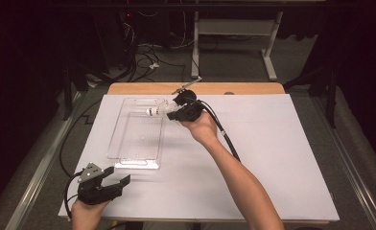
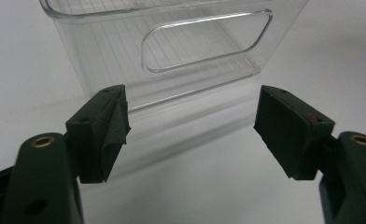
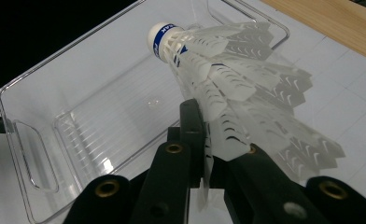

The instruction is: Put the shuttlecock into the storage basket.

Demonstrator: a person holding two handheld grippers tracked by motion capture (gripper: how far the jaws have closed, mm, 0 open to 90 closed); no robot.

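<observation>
The right gripper view shows the right gripper (image 3: 209, 149) pinching the white plastic skirt of a shuttlecock (image 3: 228, 84), its cork with a blue band above the clear ribbed bin (image 3: 31, 163). In the left gripper view, the left gripper (image 2: 190, 126) holds its jaws spread, empty, before the bin's handle slot on the white tabletop (image 1: 272, 158).

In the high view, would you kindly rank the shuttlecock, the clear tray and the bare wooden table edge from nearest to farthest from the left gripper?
1. Clear tray: its near end lies just beyond the left gripper, slightly to the right.
2. Shuttlecock: over the tray's far right corner, clamped in the right gripper.
3. Wooden table edge: the strip behind the white sheet, farthest back.
</observation>
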